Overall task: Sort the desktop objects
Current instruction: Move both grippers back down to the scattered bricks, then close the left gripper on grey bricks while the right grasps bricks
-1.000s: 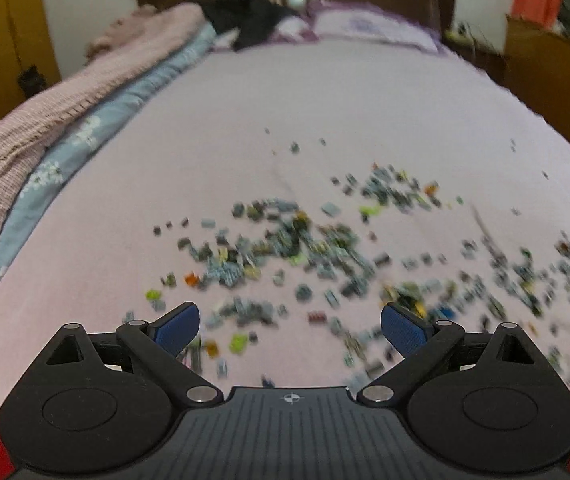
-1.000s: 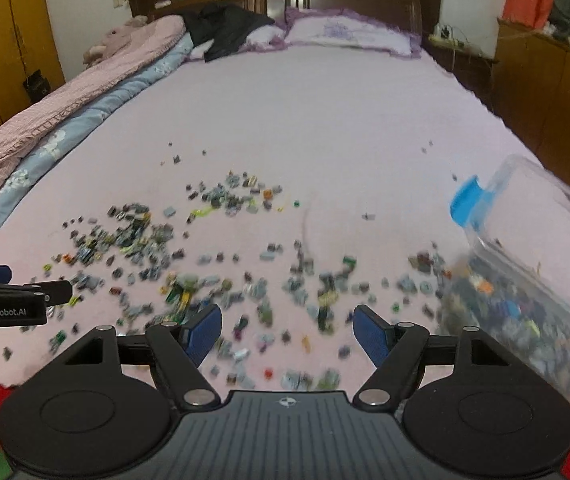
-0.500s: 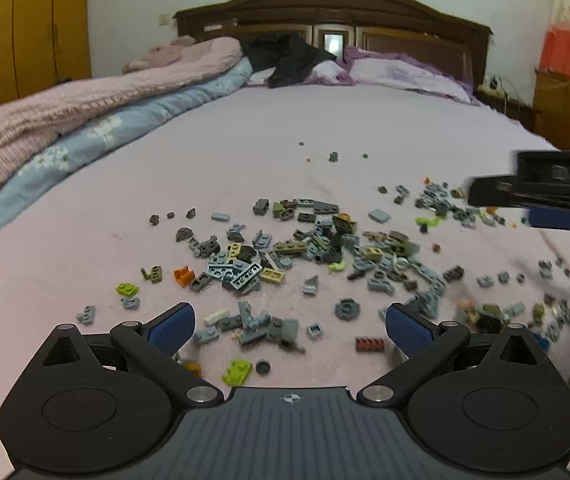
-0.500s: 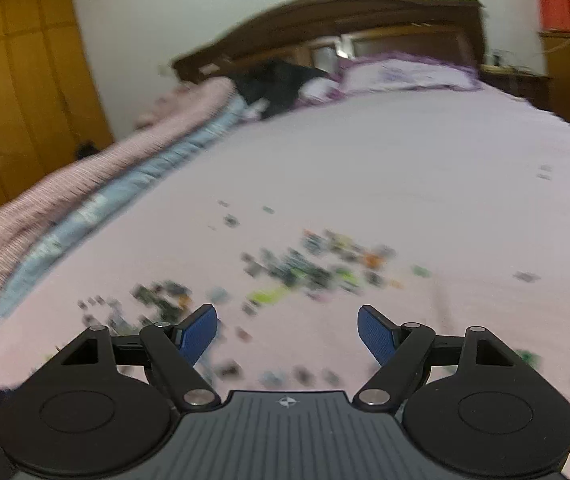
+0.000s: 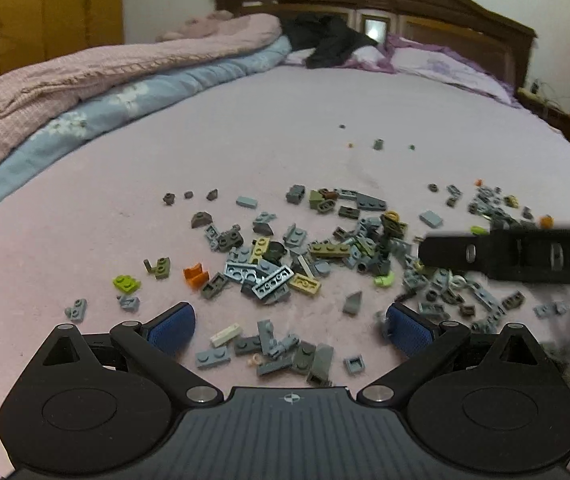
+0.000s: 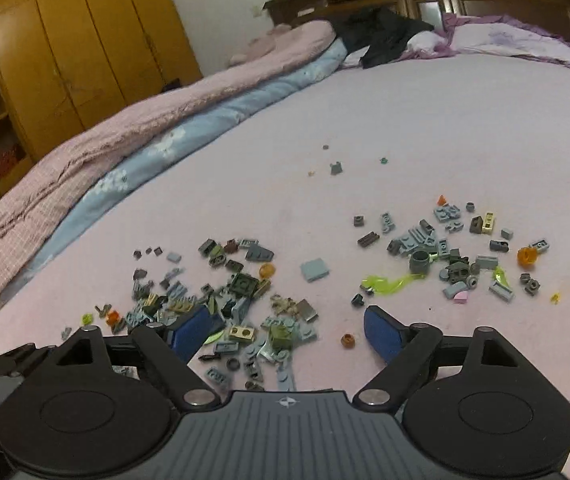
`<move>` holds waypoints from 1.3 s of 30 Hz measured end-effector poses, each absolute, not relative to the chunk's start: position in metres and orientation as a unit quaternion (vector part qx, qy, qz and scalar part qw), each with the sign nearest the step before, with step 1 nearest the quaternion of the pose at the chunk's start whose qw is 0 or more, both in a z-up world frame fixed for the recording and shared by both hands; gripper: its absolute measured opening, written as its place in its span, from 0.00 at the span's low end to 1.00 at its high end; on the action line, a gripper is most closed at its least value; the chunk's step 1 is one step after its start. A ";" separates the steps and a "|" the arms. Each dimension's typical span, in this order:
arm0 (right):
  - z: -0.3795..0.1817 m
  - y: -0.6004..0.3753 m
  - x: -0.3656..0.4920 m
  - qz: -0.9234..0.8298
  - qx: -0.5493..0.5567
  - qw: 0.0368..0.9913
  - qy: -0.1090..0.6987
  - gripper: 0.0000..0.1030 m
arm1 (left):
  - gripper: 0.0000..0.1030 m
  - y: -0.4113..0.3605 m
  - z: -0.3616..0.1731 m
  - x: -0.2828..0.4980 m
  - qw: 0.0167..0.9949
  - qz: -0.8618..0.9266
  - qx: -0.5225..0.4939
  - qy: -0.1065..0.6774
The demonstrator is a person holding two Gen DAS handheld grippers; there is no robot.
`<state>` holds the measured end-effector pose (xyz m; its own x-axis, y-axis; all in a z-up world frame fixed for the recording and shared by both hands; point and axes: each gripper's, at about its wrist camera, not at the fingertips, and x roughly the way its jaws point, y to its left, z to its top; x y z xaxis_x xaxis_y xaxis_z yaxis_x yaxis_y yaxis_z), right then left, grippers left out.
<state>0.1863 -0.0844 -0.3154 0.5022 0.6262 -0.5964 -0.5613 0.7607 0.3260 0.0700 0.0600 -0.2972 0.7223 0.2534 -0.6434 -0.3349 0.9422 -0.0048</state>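
Many small toy bricks, mostly grey with some green and orange, lie scattered on the pink bedsheet (image 5: 245, 148). In the left wrist view the main pile (image 5: 285, 264) lies just ahead of my open, empty left gripper (image 5: 291, 322). Part of the right gripper's black arm (image 5: 525, 258) crosses that view at the right. In the right wrist view my right gripper (image 6: 289, 328) is open and empty, low over a cluster of bricks (image 6: 245, 320). A second cluster (image 6: 453, 256) lies to the right.
Folded pink and blue quilts (image 5: 105, 80) run along the bed's left side. Dark clothing (image 5: 333, 40) and purple pillows (image 5: 445, 64) lie at the wooden headboard (image 5: 405, 0). A yellow wardrobe (image 6: 65, 40) stands to the left.
Both grippers have dropped lower and closer to the bricks. The right gripper swung left, so the clear box seen earlier is out of view. Both stayed open.
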 end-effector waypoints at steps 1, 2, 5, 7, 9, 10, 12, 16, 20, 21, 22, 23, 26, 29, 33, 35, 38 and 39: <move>-0.315 -0.084 0.184 0.349 0.037 0.865 0.359 0.83 | 1.00 0.059 -0.298 0.071 0.926 0.165 -0.061 0.335; -0.313 -0.084 0.180 0.355 0.030 0.865 0.354 0.83 | 1.00 0.058 -0.299 0.072 0.925 0.169 -0.061 0.334; -0.310 -0.091 0.170 0.374 0.023 0.863 0.339 0.84 | 1.00 0.058 -0.294 0.072 0.926 0.177 -0.052 0.330; -0.312 -0.097 0.170 0.378 0.042 0.861 0.339 0.84 | 1.00 0.057 -0.291 0.070 0.927 0.186 -0.044 0.322; -0.313 -0.104 0.172 0.370 0.059 0.862 0.342 0.84 | 1.00 0.058 -0.288 0.070 0.924 0.198 -0.048 0.324; -0.312 -0.108 0.172 0.363 0.064 0.866 0.339 0.83 | 1.00 0.059 -0.287 0.071 0.920 0.204 -0.055 0.331; -0.308 -0.116 0.171 0.349 0.075 0.875 0.327 0.83 | 1.00 0.060 -0.279 0.075 0.920 0.203 -0.056 0.329; -0.294 -0.136 0.167 0.316 0.075 0.903 0.282 0.83 | 0.99 0.060 -0.259 0.096 0.925 0.205 -0.050 0.315; -0.294 -0.152 0.171 0.286 0.085 0.914 0.275 0.83 | 0.99 0.055 -0.250 0.135 0.935 0.167 -0.021 0.313; -0.295 -0.155 0.172 0.281 0.088 0.914 0.279 0.83 | 0.99 0.054 -0.251 0.142 0.937 0.161 -0.014 0.311; -0.297 -0.157 0.172 0.276 0.091 0.914 0.282 0.83 | 0.99 0.052 -0.252 0.147 0.939 0.153 -0.009 0.308; -0.297 -0.160 0.172 0.272 0.093 0.915 0.283 0.83 | 0.99 0.051 -0.254 0.152 0.941 0.144 -0.004 0.308; -0.294 -0.164 0.170 0.263 0.100 0.918 0.278 0.83 | 0.99 0.049 -0.266 0.166 0.941 0.114 0.002 0.317; -0.286 -0.170 0.161 0.251 0.108 0.926 0.261 0.83 | 0.99 0.055 -0.282 0.173 0.939 0.107 -0.012 0.327; -0.277 -0.175 0.135 0.208 0.090 0.942 0.250 0.83 | 0.99 0.074 -0.294 0.175 0.937 0.086 -0.067 0.332; -0.277 -0.176 0.117 0.178 0.086 0.945 0.261 0.83 | 0.99 0.082 -0.296 0.176 0.936 0.082 -0.080 0.332; -0.283 -0.174 0.092 0.155 0.093 0.938 0.296 0.83 | 0.97 0.087 -0.299 0.183 0.938 0.068 -0.064 0.335; -0.284 -0.172 0.084 0.148 0.094 0.935 0.308 0.83 | 0.89 0.087 -0.300 0.183 0.939 0.064 -0.060 0.334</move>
